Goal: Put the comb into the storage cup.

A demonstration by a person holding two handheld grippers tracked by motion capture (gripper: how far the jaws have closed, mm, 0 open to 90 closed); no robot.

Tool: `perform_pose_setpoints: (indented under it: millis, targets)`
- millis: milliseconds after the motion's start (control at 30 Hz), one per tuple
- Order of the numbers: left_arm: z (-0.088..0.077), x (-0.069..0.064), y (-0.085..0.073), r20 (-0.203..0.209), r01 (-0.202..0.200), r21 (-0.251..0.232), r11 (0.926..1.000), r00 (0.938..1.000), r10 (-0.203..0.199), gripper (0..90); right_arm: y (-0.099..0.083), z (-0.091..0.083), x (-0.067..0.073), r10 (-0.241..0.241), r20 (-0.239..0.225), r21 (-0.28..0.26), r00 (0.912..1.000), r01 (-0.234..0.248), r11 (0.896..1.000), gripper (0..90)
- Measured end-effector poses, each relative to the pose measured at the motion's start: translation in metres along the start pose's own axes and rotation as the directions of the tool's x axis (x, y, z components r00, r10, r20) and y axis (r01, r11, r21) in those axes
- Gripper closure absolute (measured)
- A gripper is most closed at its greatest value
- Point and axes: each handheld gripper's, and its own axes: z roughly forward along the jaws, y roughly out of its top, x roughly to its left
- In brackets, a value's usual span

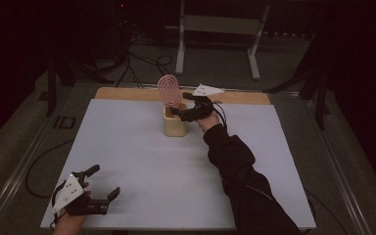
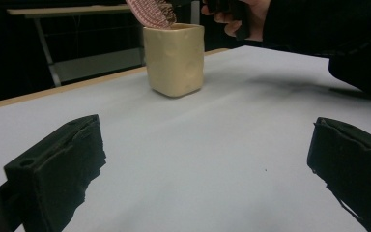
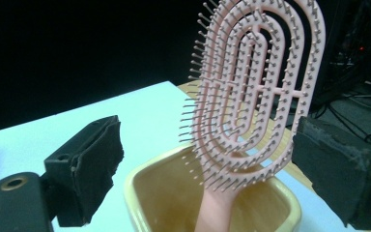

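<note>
Our right gripper (image 1: pixel 176 110) hangs at the rim of the squarish cream-yellow cup (image 3: pixel 212 203), jaws spread wide with no pad touching the pink oval vented hairbrush (image 3: pixel 258 92) between them. That brush stands handle-down inside the cup, head leaning. Our left gripper (image 1: pixel 103 183) rests gaping, holding nothing, on the white table sheet (image 1: pixel 142 161).

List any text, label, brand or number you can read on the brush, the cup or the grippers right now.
None can be read.
Pink hairbrush: no print shows on its head or handle.
Beige cup: plain walls, no label.
Grey plate on the left gripper: small dark dots, no letters.
Grey plate by the right gripper: dark specks, too small to tell.
</note>
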Motion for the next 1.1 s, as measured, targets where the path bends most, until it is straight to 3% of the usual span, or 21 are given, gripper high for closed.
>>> perform_pose_setpoints:
  millis: [500, 1100]
  targets:
    - [0.000, 0.000, 0.000, -0.002, -0.002, 0.002, 1.0000, 1.0000, 0.002, 0.0, 0.011, -0.008, 0.011, -0.016, 0.039, 0.043, 0.9991, 0.015, 0.999, 10.3]
    - [0.000, -0.001, 0.001, -0.005, -0.004, 0.002, 1.0000, 1.0000, 0.004, 0.0, 0.023, -0.035, 0.023, -0.014, 0.031, 0.054, 0.9994, 0.012, 0.998, 10.2]
